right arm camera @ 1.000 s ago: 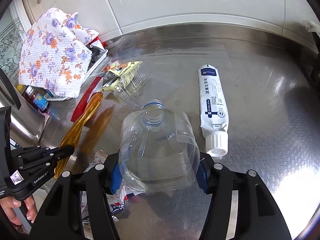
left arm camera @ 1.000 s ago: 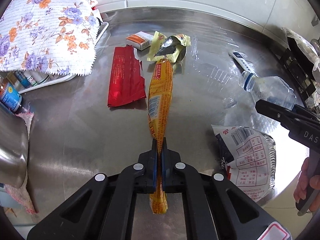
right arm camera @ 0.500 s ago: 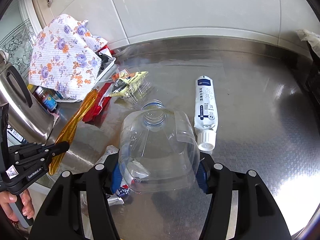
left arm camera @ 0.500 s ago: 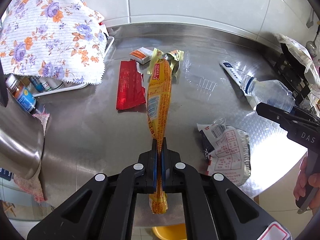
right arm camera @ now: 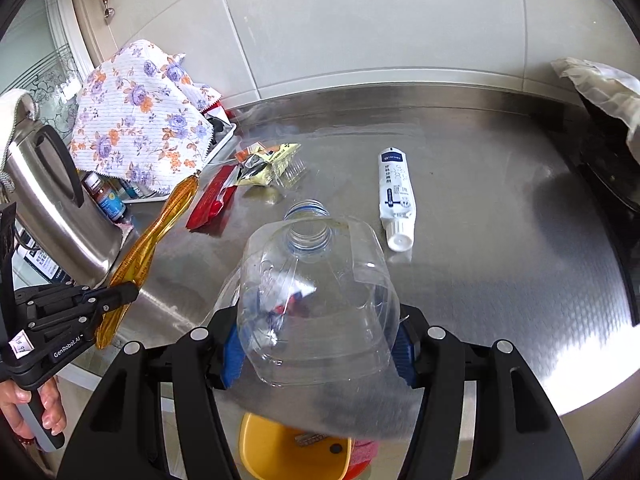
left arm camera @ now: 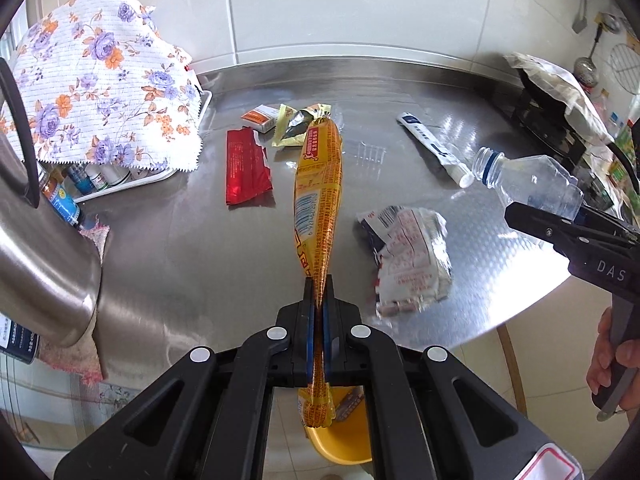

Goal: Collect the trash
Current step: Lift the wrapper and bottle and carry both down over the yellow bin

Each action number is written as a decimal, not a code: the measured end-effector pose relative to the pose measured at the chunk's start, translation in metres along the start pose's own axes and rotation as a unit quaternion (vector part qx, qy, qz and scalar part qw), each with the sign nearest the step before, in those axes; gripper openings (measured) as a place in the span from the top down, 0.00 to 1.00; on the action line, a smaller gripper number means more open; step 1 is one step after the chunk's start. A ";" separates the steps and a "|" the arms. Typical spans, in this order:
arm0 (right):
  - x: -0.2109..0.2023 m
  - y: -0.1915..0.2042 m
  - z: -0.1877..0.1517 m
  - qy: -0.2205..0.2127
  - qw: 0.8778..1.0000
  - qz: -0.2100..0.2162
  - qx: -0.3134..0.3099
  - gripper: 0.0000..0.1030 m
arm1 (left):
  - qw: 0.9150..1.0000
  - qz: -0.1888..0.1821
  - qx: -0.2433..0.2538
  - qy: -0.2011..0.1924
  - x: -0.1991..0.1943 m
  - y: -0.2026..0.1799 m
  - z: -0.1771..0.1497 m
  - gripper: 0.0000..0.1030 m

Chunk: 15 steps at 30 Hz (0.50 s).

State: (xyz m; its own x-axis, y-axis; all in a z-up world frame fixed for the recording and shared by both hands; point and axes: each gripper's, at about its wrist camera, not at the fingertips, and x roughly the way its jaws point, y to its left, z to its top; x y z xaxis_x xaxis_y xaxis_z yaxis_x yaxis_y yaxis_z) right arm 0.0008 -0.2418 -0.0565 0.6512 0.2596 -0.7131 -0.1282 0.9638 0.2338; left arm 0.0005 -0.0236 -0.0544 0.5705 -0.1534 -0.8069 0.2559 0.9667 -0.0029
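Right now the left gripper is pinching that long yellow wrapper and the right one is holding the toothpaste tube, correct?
Not quite. The right gripper holds the clear bottle, not the toothpaste tube, which lies on the counter, as the right wrist view shows. The left gripper does pinch the yellow wrapper.

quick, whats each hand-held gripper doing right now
Left hand-held gripper: closed on the orange sausage wrapper.
Right hand-held gripper: closed on the clear plastic bottle.
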 end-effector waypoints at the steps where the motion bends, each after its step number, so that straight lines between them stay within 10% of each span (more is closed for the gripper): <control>1: -0.005 0.003 -0.005 -0.002 1.000 -0.003 0.000 0.41 | 1.000 -0.003 0.003 -0.002 -0.004 0.000 -0.004 0.96; 15: -0.080 0.036 -0.098 -0.008 1.000 -0.026 0.007 0.41 | 0.999 -0.030 0.040 -0.006 -0.065 -0.014 -0.095 0.96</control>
State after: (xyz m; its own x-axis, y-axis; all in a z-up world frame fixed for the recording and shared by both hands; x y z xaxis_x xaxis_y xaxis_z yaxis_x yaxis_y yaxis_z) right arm -0.1295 -0.2217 -0.0552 0.6684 0.2083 -0.7141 -0.0838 0.9750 0.2059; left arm -0.1146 -0.0075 -0.0585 0.5612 -0.2125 -0.7999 0.3500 0.9368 -0.0034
